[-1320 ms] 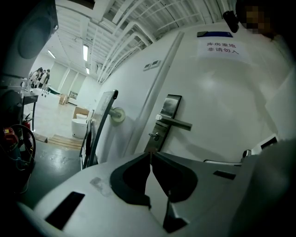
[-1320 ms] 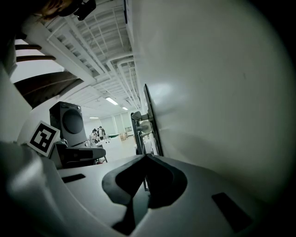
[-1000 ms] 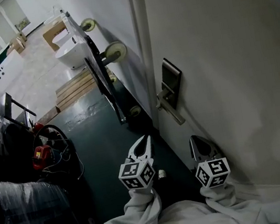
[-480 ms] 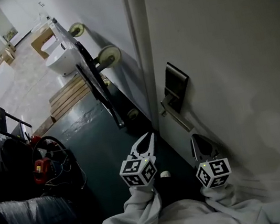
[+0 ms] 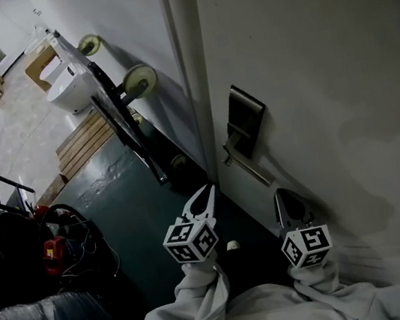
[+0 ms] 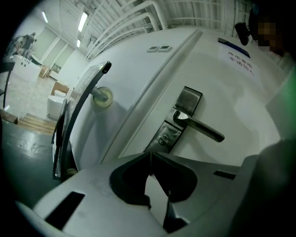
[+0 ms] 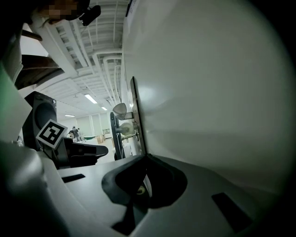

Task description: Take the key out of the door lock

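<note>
L gripper (image 5: 206, 194) is low-centre in head view. Its jaws are pressed together at the tips w/ nothing held; its own view shows the tips meeting, only pale door behind the gap further back. R gripper (image 5: 285, 200) is at approx 3 o'clock from it, right up beside the door (image 5: 320, 59), jaws likewise closed to the tips and empty. Lock plate (image 5: 244, 119) is on the door near its edge, approx 1 o'clock from L gripper and 11 o'clock from R, clear of both. Lever handle (image 5: 251, 170) juts out from the plate toward me. In L gripper view the plate is at 12 o'clock above the jaw tips, the lever points to approx 4 o'clock, and a round cylinder (image 6: 163, 138) sits at the plate's lower end. Key: I can't make it out at the cylinder, too small and dim. A wheeled trolley (image 5: 124, 126) leans vs. the wall at 11 o'clock. A small pale round thing (image 5: 232, 246) lies on the dark floor (image 5: 138, 196) btwn the grippers. Grey sleeves (image 5: 202, 311) fill the bottom edge.
</note>
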A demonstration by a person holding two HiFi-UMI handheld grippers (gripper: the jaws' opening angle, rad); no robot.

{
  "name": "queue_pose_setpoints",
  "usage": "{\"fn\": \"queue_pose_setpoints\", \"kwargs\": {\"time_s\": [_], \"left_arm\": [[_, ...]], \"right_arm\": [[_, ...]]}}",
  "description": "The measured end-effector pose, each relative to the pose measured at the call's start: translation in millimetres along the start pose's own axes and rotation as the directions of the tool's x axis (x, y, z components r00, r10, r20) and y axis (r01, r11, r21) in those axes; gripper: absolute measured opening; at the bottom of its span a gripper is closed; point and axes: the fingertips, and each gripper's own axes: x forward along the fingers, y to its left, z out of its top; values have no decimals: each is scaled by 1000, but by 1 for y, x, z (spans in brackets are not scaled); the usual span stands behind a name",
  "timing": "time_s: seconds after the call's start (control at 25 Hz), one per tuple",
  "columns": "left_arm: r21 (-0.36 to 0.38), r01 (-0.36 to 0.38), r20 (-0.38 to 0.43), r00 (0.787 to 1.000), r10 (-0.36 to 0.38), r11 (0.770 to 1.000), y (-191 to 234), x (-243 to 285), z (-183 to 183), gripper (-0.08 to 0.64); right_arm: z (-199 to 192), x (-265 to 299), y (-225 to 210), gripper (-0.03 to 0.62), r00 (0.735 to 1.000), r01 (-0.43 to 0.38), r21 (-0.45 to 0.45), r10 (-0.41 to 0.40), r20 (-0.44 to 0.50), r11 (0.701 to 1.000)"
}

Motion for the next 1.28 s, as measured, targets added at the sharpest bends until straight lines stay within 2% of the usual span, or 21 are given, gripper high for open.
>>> {"fn": "queue_pose_setpoints", "kwargs": {"time_s": [0.08,0.16,0.2,0.28,0.36,0.44,0.48,0.52,0.6,0.76,0.84,0.92,1.16,1.28], "left_arm": [[-93,34,-14,999,-36,995,-4,2,-3,26],[-221,93,-9,995,-97,971,-10,6,-3,26],[-293,128,3,991,-133,947,-13,8,-1,28],[-426,190,40,981,-191,885,-20,12,3,28],[-516,216,69,975,-212,829,-21,16,5,28],[-570,229,87,972,-219,789,-19,21,5,56],[-593,238,97,969,-225,770,-19,24,6,107],[-615,250,109,966,-233,748,-20,27,7,127],[-655,278,140,958,-249,703,-23,34,12,127],[-667,304,153,949,-274,681,-25,44,19,127],[-684,336,173,937,-303,648,-32,49,22,127],[-698,351,184,930,-318,625,-35,53,23,127],[-708,332,161,935,-316,624,-31,67,23,126],[-715,331,158,934,-320,615,-29,70,21,124]], "right_arm": [[-1,-1,2,52,1000,-4,-5,4,-6,1000],[-2,-2,4,51,1000,-10,-8,10,-10,1000],[-2,-2,5,52,1000,-12,-9,12,-13,1000],[-4,-4,5,51,1000,-16,-11,16,-20,1000],[-7,-6,5,51,999,-20,-12,19,-26,1000],[-8,-7,4,51,999,-22,-13,21,-30,1000],[-8,-8,3,52,999,-22,-15,22,-30,1000],[-7,-9,2,51,999,-22,-16,22,-30,1000],[-7,-10,0,51,999,-25,-20,24,-31,999],[-8,-14,2,52,998,-36,-24,35,-42,999],[-8,-15,2,51,998,-39,-21,38,-44,999],[-9,-14,2,51,998,-47,-21,46,-47,999],[-15,-14,10,52,995,-77,-22,75,-71,997],[-15,-13,10,52,994,-83,-28,81,-79,996]]}}
